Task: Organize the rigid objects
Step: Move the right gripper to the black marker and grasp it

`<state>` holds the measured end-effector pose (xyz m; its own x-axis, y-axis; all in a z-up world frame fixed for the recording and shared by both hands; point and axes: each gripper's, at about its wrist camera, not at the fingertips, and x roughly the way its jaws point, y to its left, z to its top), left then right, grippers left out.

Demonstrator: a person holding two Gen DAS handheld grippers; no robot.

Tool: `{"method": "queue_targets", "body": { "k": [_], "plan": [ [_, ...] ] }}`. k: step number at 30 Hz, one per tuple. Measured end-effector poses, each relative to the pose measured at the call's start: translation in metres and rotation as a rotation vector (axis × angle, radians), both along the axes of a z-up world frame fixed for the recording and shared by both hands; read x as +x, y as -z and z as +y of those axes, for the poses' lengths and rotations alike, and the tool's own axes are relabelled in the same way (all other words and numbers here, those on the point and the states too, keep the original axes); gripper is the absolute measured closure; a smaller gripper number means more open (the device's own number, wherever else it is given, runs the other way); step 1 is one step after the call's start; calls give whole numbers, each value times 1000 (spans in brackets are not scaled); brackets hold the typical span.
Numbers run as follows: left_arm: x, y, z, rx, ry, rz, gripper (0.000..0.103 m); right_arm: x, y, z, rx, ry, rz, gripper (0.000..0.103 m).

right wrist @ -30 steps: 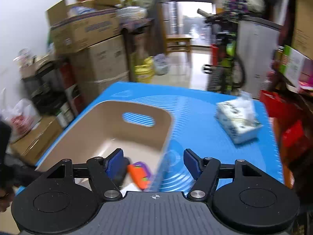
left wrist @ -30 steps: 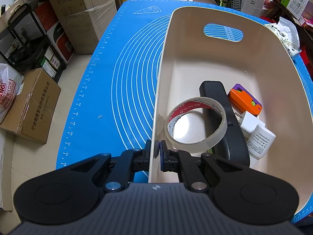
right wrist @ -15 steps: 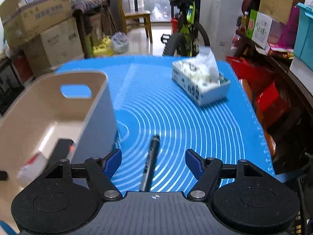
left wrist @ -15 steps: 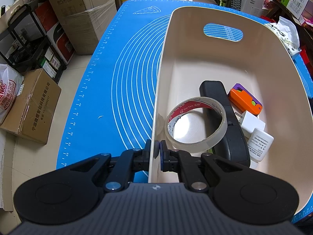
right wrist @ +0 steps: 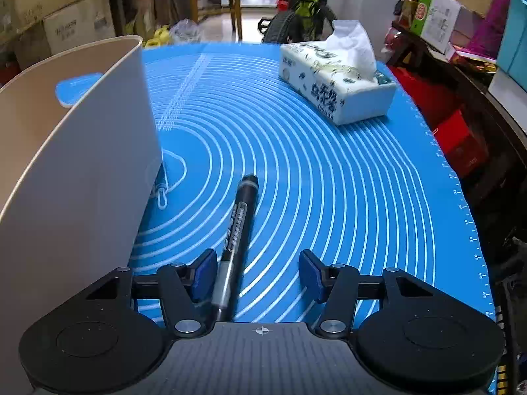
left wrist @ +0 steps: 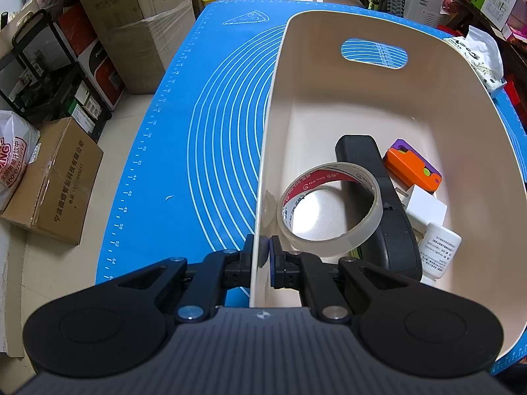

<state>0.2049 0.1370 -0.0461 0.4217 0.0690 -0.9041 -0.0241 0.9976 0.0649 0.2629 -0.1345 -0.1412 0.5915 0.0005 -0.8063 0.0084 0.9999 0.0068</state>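
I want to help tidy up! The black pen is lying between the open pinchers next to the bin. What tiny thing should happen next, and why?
Probably shift the right gripper a little left, then close it on the marker. Its jaws are open, and the marker lies on the blue mat close to the left finger, outside the bin. The left gripper is already clamped on the bin wall.

A lived-in home room doubling as storage: taped cardboard boxes [left wrist: 145, 29] stacked along the wall, a bicycle [right wrist: 303, 16] parked by a wooden chair [right wrist: 217, 3], a tissue pack [right wrist: 336, 82] on the tabletop [right wrist: 329, 181], and probably a balcony door behind.
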Motion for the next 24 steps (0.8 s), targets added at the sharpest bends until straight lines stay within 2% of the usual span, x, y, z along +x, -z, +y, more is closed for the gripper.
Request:
{"method": "queue_targets", "body": {
  "k": [1, 2, 4, 7, 13, 24],
  "plan": [
    [0, 0, 0, 0, 0, 0, 94, 0, -1, 0, 1, -3, -5, 43],
    [0, 0, 0, 1, 0, 0, 94, -1, -1, 1, 11, -12, -8, 53],
    [0, 0, 0, 3, -1, 0, 94, -2, -2, 3, 18, -26, -12, 59],
    [0, 1, -1, 6, -1, -1, 93, -4, -2, 9, 13, -53, -21, 76],
    [0, 1, 1, 4, -1, -1, 93, -3, -5, -3, 84, -17, -19, 78],
    [0, 1, 1, 3, -1, -1, 93, -17, -41, -11, 112, -16, -121, 79]
  ]
}}
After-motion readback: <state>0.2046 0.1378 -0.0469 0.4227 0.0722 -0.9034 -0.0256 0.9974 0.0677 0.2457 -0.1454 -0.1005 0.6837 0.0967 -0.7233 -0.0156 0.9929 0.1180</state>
